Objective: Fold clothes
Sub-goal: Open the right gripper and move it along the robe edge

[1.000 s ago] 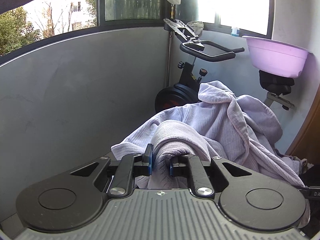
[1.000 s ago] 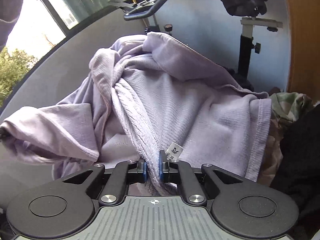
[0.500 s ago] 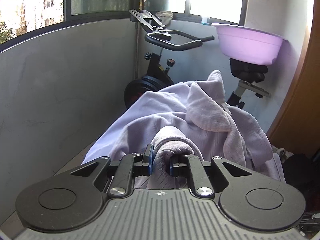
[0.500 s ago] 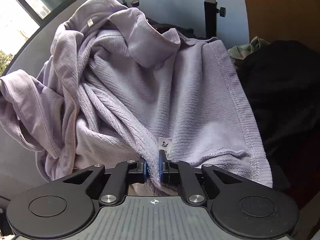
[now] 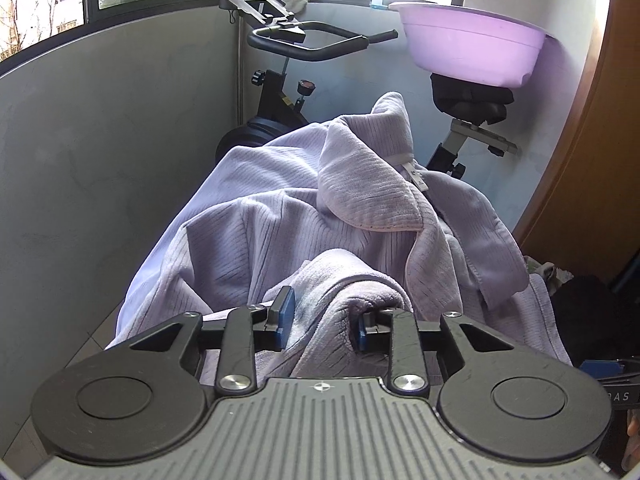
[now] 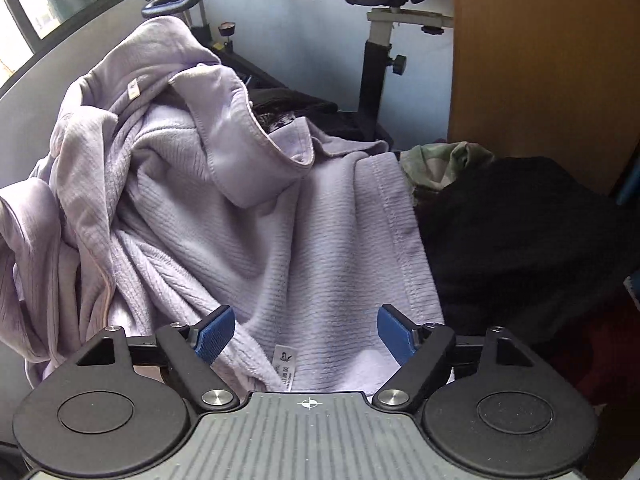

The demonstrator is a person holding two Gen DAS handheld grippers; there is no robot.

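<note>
A lilac ribbed fleece garment (image 5: 280, 216) lies crumpled in a heap, its collar flap turned up at the top. My left gripper (image 5: 324, 312) has its jaws opening; a thick fold of the garment still lies between them, draped over the right pad, while the left pad (image 5: 282, 314) shows bare beside it. In the right wrist view the same garment (image 6: 260, 220) spreads below my right gripper (image 6: 305, 316). Its jaws are opening wide, the blue pads (image 6: 214, 334) clear of the cloth. The hem with a white care label (image 6: 285, 364) rests loose between them.
An exercise bike (image 5: 280, 92) stands behind the heap, with a purple basin (image 5: 468, 52) on its saddle. A black garment pile (image 6: 520, 232) and a green patterned cloth (image 6: 444, 160) lie to the right. A wooden panel (image 6: 540, 60) closes the right side, a grey wall (image 5: 100, 140) the left.
Both grippers were shut on the lilac garment. Now the right one has let go of the hem by the label, the left has loosened on its fold, and the garment has settled lower.
</note>
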